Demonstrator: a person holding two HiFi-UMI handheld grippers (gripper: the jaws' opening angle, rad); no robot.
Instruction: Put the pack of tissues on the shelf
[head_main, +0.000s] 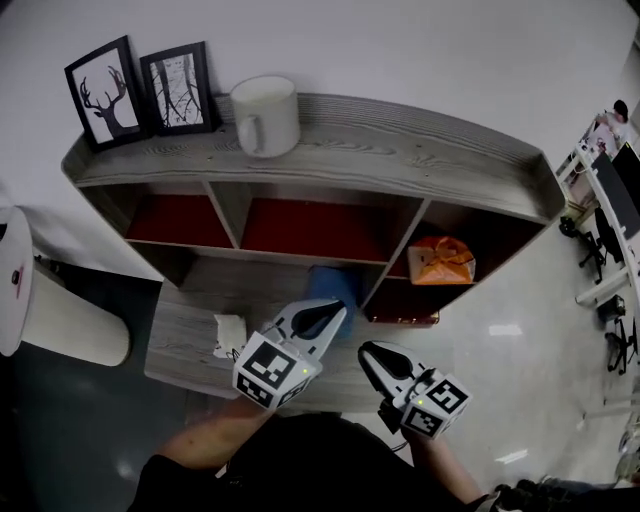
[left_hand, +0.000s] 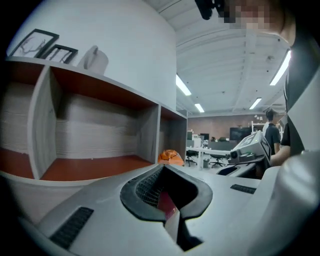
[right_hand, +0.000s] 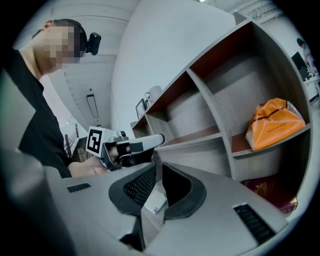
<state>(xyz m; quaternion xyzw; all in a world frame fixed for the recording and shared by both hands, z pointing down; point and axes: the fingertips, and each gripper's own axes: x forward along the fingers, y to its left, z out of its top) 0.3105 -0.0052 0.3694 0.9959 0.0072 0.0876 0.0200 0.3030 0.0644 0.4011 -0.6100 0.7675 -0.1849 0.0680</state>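
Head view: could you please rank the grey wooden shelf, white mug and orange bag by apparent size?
1. Grey wooden shelf
2. White ceramic mug
3. Orange crumpled bag, somewhat smaller; true sizes unsure.

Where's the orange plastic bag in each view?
Head view: orange crinkled plastic bag, right of centre, in the right column of the grey wooden shelf.
Left gripper view: bag small, near centre, beyond the last divider.
Right gripper view: bag large, at the right, on a shelf board.
Shared landmark: white ceramic mug on the shelf top, seen in the left gripper view and the right gripper view.
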